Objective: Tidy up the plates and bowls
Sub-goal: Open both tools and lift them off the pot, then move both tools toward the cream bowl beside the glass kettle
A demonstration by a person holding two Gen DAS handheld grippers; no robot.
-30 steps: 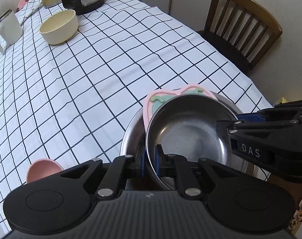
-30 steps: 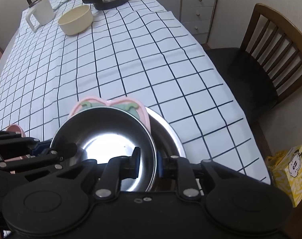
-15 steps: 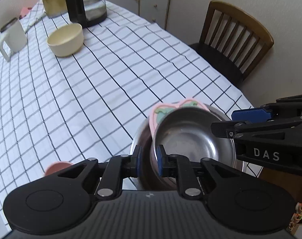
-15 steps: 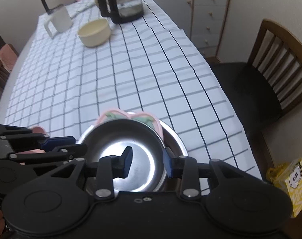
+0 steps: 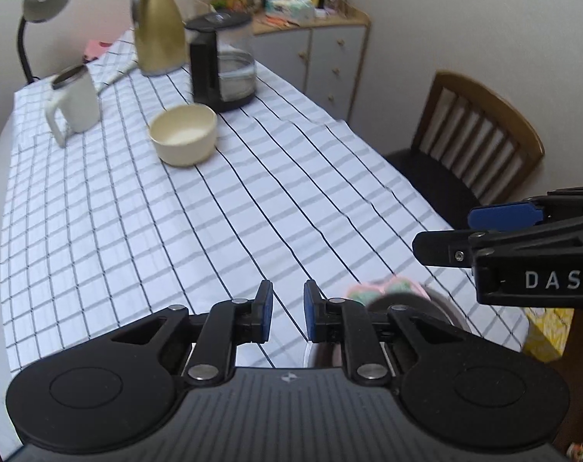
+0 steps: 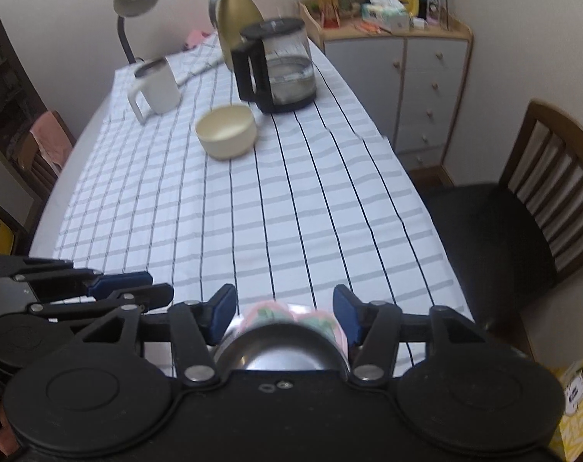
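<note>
While both grippers hang above the near end of the table, the steel bowl sits low in the stack below them, on a pink plate. The right gripper is opening its fingers, and they do not touch the bowl. The left gripper has its fingers a little apart with nothing between them. A cream bowl stands far off, near the glass pot.

One cream bowl, one steel bowl, one pink plate, one white mug, two jugs.
</note>
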